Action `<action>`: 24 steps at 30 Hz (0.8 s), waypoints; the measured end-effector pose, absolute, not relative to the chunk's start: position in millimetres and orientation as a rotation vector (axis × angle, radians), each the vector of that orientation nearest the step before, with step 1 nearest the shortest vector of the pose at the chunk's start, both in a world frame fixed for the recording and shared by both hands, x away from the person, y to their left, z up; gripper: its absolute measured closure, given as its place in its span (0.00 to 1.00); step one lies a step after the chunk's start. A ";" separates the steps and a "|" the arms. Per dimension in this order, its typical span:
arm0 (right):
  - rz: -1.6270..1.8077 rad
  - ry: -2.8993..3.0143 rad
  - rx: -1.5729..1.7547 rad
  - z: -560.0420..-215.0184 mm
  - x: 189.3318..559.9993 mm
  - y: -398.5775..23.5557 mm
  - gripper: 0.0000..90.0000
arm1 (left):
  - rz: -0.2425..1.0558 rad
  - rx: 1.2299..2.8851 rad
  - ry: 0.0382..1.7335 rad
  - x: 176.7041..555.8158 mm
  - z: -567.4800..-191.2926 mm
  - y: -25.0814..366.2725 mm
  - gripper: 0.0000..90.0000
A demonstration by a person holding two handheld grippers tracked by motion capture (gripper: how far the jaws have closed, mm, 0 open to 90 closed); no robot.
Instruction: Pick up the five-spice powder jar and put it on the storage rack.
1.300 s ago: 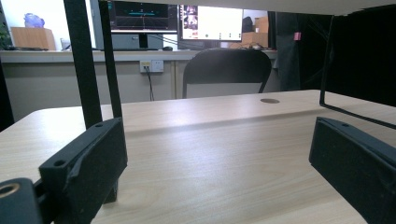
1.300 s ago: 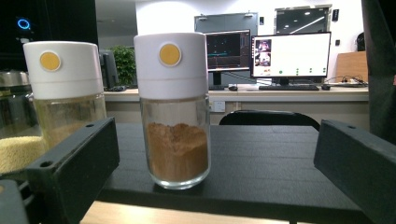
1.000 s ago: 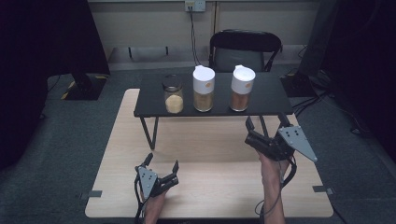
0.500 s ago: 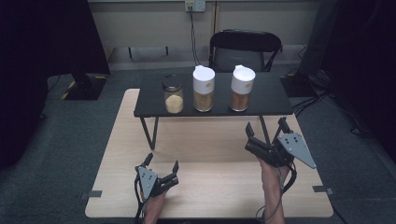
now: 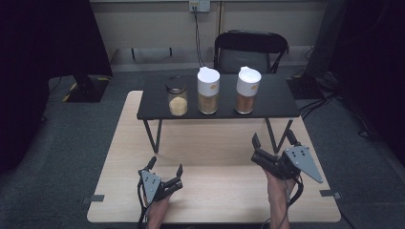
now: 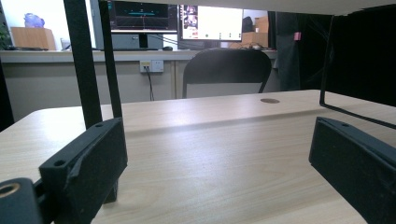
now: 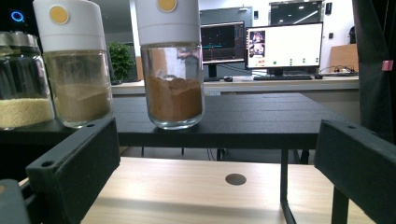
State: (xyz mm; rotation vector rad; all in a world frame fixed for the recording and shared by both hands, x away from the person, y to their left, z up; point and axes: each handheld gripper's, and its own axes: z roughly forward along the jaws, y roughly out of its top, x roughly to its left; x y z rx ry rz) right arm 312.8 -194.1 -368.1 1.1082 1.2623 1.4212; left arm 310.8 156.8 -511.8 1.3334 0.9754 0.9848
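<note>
Three jars stand in a row on a black raised shelf (image 5: pixel 272 102) at the back of the wooden table (image 5: pixel 215 157): a glass jar of yellow grains (image 5: pixel 176 98), a white-capped jar of tan powder (image 5: pixel 208 91) and a white-capped jar of brown powder (image 5: pixel 248 90). My left gripper (image 5: pixel 166 165) rests low near the table's front left, open, nothing between its jaws (image 6: pixel 217 140). My right gripper (image 5: pixel 272 140) hovers at the front right, open and empty (image 7: pixel 217 144). It faces the brown powder jar (image 7: pixel 173 70), with the tan jar (image 7: pixel 77 70) and the grain jar (image 7: pixel 21 93) to its left.
The shelf's thin black legs (image 6: pixel 84 65) stand on the table just ahead of the left gripper, and another leg (image 7: pixel 286 186) is close before the right one. A black chair (image 5: pixel 250 50) stands behind the table. Grey floor surrounds it.
My right gripper has sunk a little toward the table and come slightly nearer the front edge. The left gripper and the jars have stayed put.
</note>
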 end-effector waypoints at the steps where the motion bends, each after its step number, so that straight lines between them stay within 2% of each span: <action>1: 1.424 1.260 1.110 -369.5 311.5 -193.8 0.00 | 0.985 1.333 0.975 310.8 -511.8 156.8 0.04; 24: 1.427 1.279 1.127 -407.1 293.5 -188.3 0.00 | 0.985 1.333 0.975 310.8 -511.8 156.8 0.04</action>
